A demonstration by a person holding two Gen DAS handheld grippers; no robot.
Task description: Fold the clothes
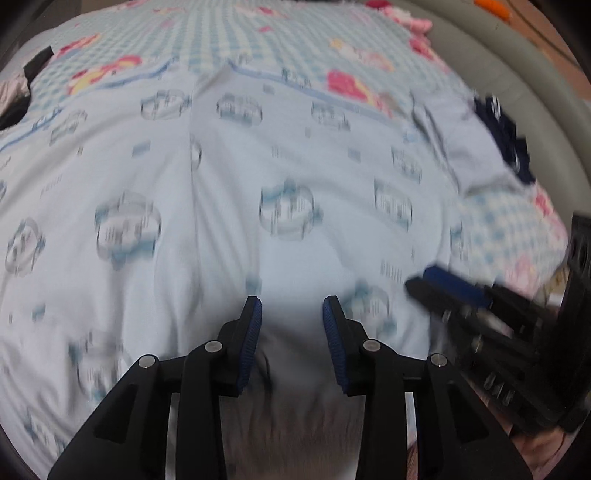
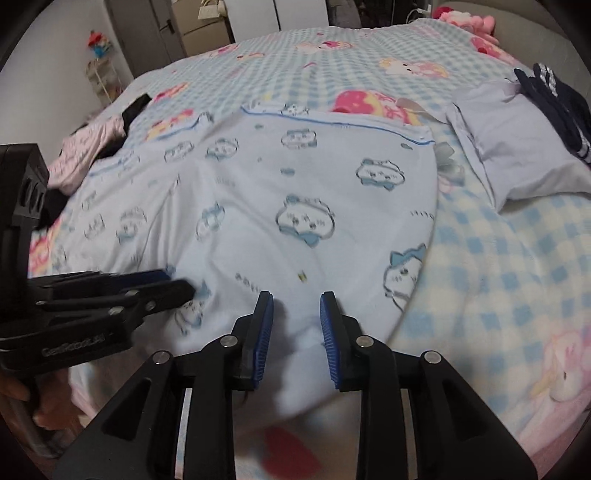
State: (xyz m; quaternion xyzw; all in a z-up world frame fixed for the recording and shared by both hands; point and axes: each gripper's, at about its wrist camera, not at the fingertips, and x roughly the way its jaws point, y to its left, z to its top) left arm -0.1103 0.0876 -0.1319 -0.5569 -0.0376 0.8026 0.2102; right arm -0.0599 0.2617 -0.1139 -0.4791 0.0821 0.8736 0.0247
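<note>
garment: pale-blue printed top (image 2: 295, 206) spread flat on bed | feel: likely light, soft, limp | hold: near hem | left gripper (image 1: 291, 314), right gripper (image 2: 296, 306): both parted, empty

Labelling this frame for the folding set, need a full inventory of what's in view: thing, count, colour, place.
printed garment: 1, pale blue with cartoon prints, spread flat mid-bed, under both grippers
bedcover: 1, blue-white check with pink cartoons, covers the bed
folded top: 1, lavender-blue, right of the garment
dark clothing: 1 pile, navy, on the folded top's far end
pink clothing: 1 pile, pink with black, at the bed's left edge
plush toy: pink, far right corner; count unclear
left gripper: black, blue pads, open over the garment's near edge
right gripper: black, blue pads, open, beside the left
</note>
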